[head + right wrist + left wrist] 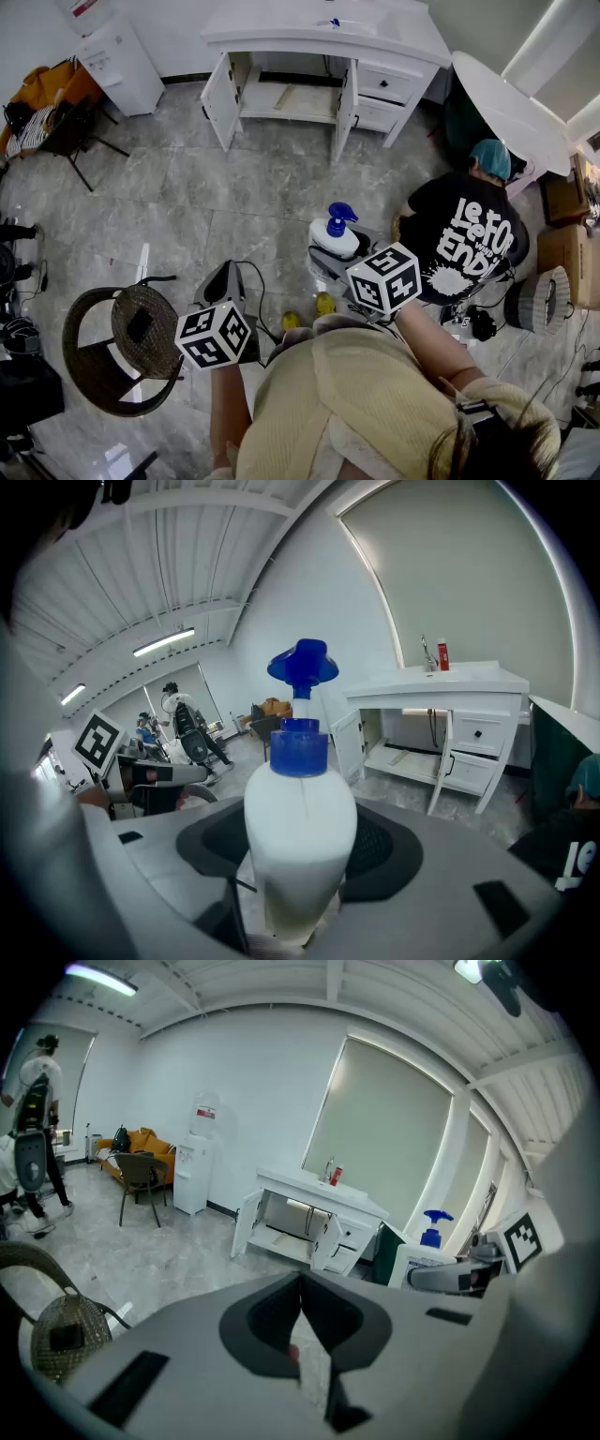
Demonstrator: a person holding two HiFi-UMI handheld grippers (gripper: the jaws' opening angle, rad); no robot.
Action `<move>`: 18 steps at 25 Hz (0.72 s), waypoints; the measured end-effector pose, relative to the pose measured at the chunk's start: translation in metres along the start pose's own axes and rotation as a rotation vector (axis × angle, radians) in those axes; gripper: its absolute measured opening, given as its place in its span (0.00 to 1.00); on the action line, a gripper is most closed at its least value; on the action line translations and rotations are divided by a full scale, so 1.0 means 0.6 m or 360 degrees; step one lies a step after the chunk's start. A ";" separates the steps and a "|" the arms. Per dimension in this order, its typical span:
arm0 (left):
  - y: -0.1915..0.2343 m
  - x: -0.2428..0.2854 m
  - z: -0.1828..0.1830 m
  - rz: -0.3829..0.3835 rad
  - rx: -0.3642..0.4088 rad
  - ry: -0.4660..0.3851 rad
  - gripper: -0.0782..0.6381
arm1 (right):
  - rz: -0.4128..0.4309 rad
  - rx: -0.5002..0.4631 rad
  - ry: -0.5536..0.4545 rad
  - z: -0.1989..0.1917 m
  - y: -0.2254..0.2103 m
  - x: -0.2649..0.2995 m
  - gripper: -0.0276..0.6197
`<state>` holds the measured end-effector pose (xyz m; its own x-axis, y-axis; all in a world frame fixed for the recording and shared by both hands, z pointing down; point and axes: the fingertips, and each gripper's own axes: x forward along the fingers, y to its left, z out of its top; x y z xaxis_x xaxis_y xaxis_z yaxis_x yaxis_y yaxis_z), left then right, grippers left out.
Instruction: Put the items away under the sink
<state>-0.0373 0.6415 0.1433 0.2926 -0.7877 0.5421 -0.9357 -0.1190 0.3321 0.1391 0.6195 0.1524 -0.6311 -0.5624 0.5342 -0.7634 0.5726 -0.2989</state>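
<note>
Our right gripper (pixel 298 874) clasps the pump bottle (pixel 300 803), its base hidden low between the jaws; our left gripper (pixel 302 1288) is pinched closed, empty.

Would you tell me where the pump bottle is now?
The pump bottle sits in the right gripper, centre-right in head view, short of the open sink cabinet.

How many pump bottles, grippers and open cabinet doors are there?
Pump bottle: 1
Grippers: 2
Open doors: 2
Total: 5
</note>
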 end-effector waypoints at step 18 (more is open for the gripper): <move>-0.043 0.047 0.019 0.0012 -0.0096 -0.0113 0.16 | 0.0014 0.0002 -0.0014 0.028 -0.079 0.007 0.48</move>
<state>-0.0072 0.6155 0.1409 0.2687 -0.8297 0.4893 -0.9236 -0.0778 0.3754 0.1702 0.5803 0.1553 -0.6389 -0.5627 0.5246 -0.7580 0.5768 -0.3045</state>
